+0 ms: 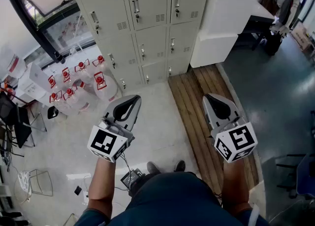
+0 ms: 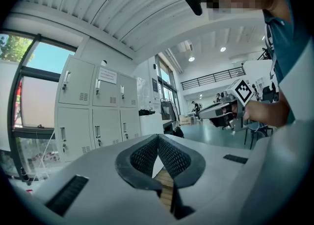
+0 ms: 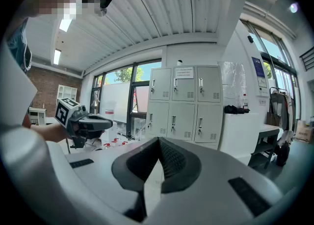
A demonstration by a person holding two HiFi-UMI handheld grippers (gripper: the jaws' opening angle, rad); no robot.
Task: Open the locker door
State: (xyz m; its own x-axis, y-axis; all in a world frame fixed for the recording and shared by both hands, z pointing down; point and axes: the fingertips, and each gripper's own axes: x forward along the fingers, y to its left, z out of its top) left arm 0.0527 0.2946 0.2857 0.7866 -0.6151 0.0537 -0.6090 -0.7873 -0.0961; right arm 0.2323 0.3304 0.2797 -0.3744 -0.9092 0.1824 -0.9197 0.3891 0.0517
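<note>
The bank of beige lockers (image 1: 147, 8) stands ahead of me with all its doors closed, each with a small handle and lock. It also shows in the left gripper view (image 2: 93, 116) and the right gripper view (image 3: 184, 106), some way off. My left gripper (image 1: 136, 99) is held low over the pale floor, its tips touching and nothing between them (image 2: 158, 136). My right gripper (image 1: 209, 96) hovers over the wooden strip, likewise shut and empty (image 3: 158, 139). Both are well short of the lockers.
Several water bottles with red caps (image 1: 78, 82) stand on the floor left of the lockers. A white counter (image 1: 221, 23) abuts the lockers on the right. A wooden floor strip (image 1: 197, 107) runs toward them. Folding chairs (image 1: 19, 126) sit at the far left.
</note>
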